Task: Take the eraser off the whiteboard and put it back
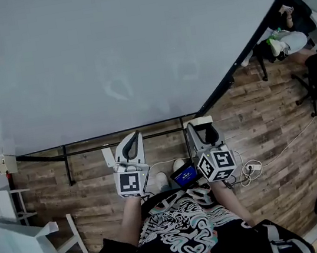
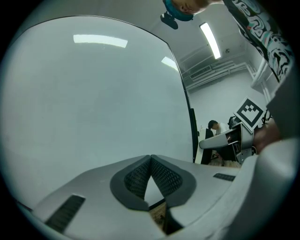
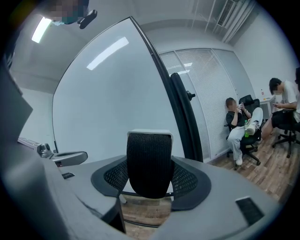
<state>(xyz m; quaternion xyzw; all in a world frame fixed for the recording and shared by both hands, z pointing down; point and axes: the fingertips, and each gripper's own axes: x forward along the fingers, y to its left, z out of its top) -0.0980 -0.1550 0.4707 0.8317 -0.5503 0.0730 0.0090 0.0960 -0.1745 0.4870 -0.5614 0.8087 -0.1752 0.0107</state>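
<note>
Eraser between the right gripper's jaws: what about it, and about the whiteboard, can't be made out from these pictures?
- Eraser: the right gripper view shows only its black face and a white rim; its back faces away.
- Head view: the right gripper hides most of it.
- Whiteboard: top and left sides cut off by the head view's edge; faint smudges too weak to read.
- Seated person: what the hands hold is too small, right gripper view.

No words or numbers legible anywhere; only black-and-white square markers (image 1: 130,184), on the left gripper (image 1: 131,140), on the right gripper (image 1: 202,125)
</note>
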